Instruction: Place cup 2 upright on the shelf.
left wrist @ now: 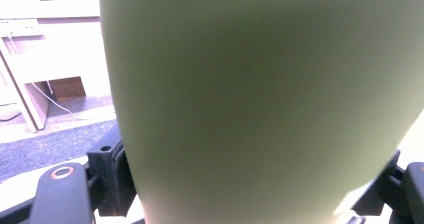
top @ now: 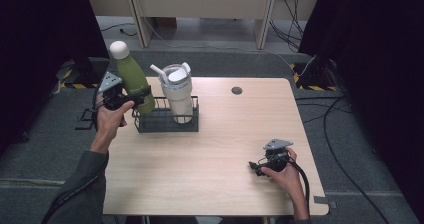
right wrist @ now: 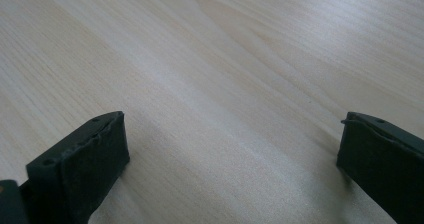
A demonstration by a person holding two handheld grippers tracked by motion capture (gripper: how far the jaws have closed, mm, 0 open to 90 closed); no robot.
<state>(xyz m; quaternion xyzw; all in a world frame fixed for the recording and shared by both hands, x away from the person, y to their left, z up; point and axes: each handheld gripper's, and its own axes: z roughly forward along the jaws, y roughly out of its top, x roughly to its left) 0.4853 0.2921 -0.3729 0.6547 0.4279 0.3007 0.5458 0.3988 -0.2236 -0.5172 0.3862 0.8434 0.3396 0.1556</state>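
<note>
right gripper (top: 256, 167) open; left gripper (top: 134, 101) clamps one green bottle (top: 131, 74); one tumbler (top: 178, 91).

The left gripper (top: 131, 100) is raised at the table's left edge, its forearm reaching in from the lower left; its jaws are clamped on a green bottle (top: 134, 77), one on each side of the body. The right gripper (top: 256, 167) rests low at the table's near right side, its jaws spread wide with nothing between them.
</note>
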